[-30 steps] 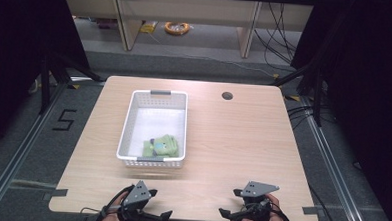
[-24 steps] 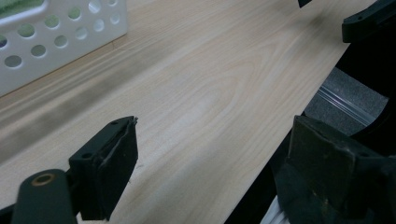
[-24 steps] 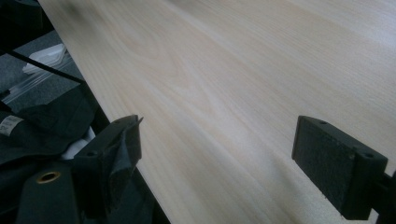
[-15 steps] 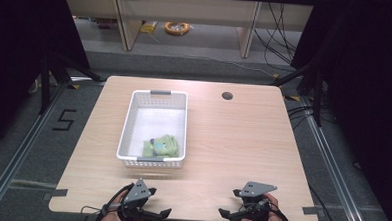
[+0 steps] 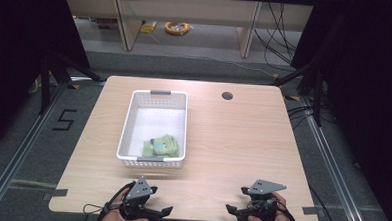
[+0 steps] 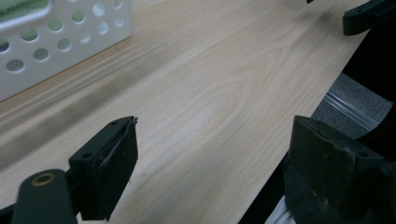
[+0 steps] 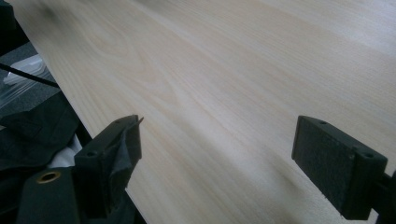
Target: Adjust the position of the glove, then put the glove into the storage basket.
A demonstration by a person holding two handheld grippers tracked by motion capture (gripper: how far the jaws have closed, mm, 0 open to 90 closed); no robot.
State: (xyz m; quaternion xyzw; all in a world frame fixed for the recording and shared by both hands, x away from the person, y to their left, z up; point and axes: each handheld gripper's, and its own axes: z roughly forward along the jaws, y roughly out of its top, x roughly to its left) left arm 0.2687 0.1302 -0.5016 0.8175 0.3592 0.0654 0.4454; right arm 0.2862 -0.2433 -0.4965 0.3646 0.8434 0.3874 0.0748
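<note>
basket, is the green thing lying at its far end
No, the green thing lies at the near end of the basket.

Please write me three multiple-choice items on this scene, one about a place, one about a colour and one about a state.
1. Where does the soft toy lie?
A. In the near end of the white basket
B. On the bare table beside the basket
C. On the floor

2. What colour is the soft toy mostly?
A. Red
B. Green
C. Blue

3. How do the jaws of the left gripper and the right gripper stand?
A. Both shut on the toy
B. One open, one shut
C. Both wide open and empty

Answers: 1 A, the high view shows it inside the basket, against the end nearest the person. 2 B, it looks green there. 3 C, each gripper view shows bare tabletop between its two spread jaws.
</note>
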